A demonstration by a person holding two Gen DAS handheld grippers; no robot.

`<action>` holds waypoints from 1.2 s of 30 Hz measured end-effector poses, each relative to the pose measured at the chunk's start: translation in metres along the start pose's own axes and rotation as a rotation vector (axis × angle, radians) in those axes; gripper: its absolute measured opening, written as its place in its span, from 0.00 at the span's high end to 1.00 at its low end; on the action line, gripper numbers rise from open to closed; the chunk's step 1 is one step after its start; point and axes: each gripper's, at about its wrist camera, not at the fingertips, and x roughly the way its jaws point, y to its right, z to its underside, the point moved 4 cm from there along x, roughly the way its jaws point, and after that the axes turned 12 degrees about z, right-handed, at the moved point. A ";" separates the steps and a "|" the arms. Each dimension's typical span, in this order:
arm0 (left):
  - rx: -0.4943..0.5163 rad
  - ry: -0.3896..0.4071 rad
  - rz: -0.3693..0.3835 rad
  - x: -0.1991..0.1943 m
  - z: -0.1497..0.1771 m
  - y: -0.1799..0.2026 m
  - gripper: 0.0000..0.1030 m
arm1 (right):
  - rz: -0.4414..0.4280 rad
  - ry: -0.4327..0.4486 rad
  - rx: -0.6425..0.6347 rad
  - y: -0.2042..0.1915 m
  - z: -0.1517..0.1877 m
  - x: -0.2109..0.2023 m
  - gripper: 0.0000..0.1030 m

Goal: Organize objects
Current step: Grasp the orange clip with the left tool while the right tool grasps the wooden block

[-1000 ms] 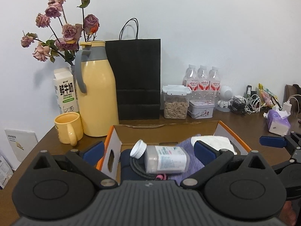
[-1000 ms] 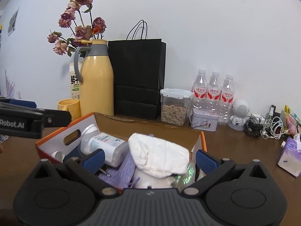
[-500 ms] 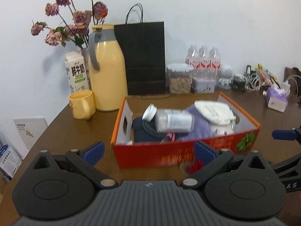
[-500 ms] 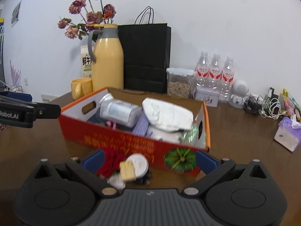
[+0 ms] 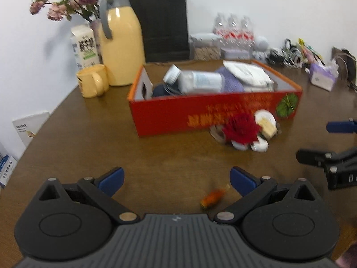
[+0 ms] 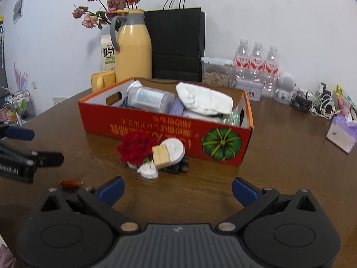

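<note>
Both black two-finger grippers, left and right, hang wide and empty before the half-filled red cardboard box, loose red rose waiting alongside.

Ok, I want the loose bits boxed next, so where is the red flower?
The red flower lies on the table in front of the red box, at the left of a small pile, against a white round lid.

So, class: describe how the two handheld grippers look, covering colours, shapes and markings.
Both the left gripper and right gripper are matte black, with ribbed centre housings, round discs either side, silver pivot screws and blue finger pads. White lettering on the left one's side is partly readable.
</note>
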 end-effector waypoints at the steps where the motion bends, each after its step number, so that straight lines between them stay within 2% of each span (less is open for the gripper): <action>1: 0.009 -0.009 0.009 0.003 0.003 0.004 0.00 | -0.001 -0.006 -0.001 0.000 0.002 0.000 0.00; 4: 0.033 -0.029 0.031 0.010 0.011 0.012 0.01 | -0.001 -0.018 -0.007 -0.002 0.007 0.000 0.00; 8: 0.041 -0.059 0.070 0.018 0.018 0.017 0.20 | 0.000 -0.022 -0.010 -0.003 0.009 -0.001 0.00; 11: 0.024 -0.072 0.117 0.023 0.023 0.018 0.42 | 0.002 -0.023 -0.011 -0.003 0.009 -0.001 0.00; 13: 0.020 -0.062 0.138 0.022 0.023 0.019 0.61 | 0.003 -0.026 -0.012 -0.003 0.009 0.000 0.00; 14: 0.019 -0.059 0.144 0.021 0.023 0.019 0.79 | 0.003 -0.028 -0.012 -0.004 0.009 0.000 0.00; 15: 0.013 -0.058 0.154 0.021 0.023 0.019 0.85 | 0.003 -0.029 -0.012 -0.004 0.010 0.001 0.00; 27: -0.041 -0.018 0.149 0.016 0.016 0.009 0.86 | 0.001 -0.044 -0.022 -0.007 0.012 0.006 0.00; 36: -0.094 0.041 0.122 0.016 -0.008 -0.002 0.86 | -0.004 -0.051 -0.039 -0.014 0.009 0.013 0.00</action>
